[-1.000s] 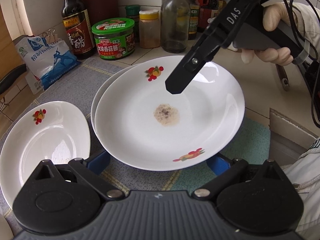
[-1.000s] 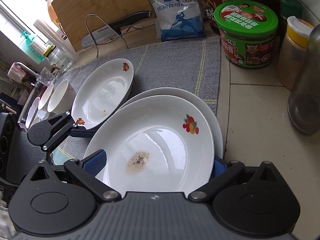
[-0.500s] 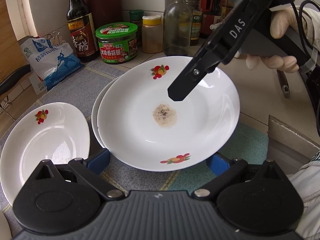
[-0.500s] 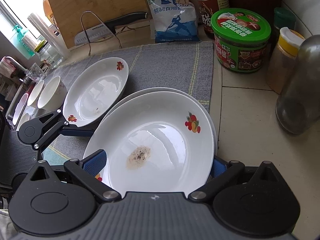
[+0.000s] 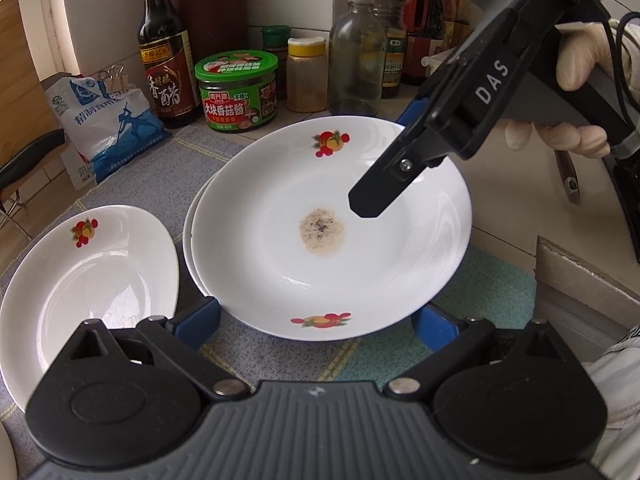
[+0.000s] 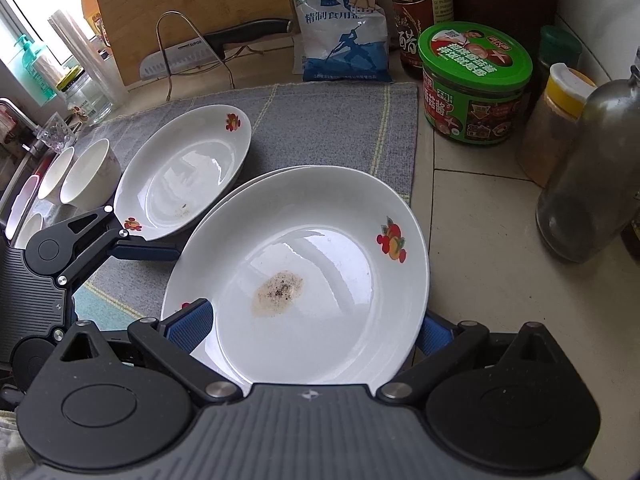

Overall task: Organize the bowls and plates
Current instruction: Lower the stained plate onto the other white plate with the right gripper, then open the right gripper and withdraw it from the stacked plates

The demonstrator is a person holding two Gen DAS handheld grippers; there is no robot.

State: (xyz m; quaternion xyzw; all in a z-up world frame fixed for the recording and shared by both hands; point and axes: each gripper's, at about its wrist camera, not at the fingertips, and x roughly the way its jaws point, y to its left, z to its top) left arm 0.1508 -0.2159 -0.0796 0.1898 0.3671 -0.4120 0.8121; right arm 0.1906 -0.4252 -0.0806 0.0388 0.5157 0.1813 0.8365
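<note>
A white plate with a brown stain point(image 5: 328, 240) point(image 6: 320, 264) lies on top of a second plate point(image 5: 190, 236) on the grey mat point(image 6: 320, 120). A third plate point(image 5: 88, 280) point(image 6: 188, 172) lies to their left. My left gripper point(image 5: 316, 320) is open, with its blue fingers at the stack's near rim, partly hidden under it. My right gripper point(image 6: 310, 328) point(image 5: 392, 156) is open too, with one finger above the stained plate and the other at its far rim. Several small white bowls point(image 6: 86, 176) stand at the far left of the right wrist view.
A vinegar bottle point(image 5: 168, 60), a green-lidded jar point(image 5: 236, 92), a spice jar point(image 5: 306, 76) and a glass bottle point(image 5: 356, 52) line the wall behind the plates. A salt bag point(image 5: 108, 120), a knife on a wire rack point(image 6: 208, 46) and a cutting board point(image 6: 192, 8) stand beyond the mat. A cardboard box point(image 5: 580, 292) is at the right.
Both grippers have drawn slightly up and back from the stacked plates. They stay open around the stained plate. None of the three plates has shifted on the mat.
</note>
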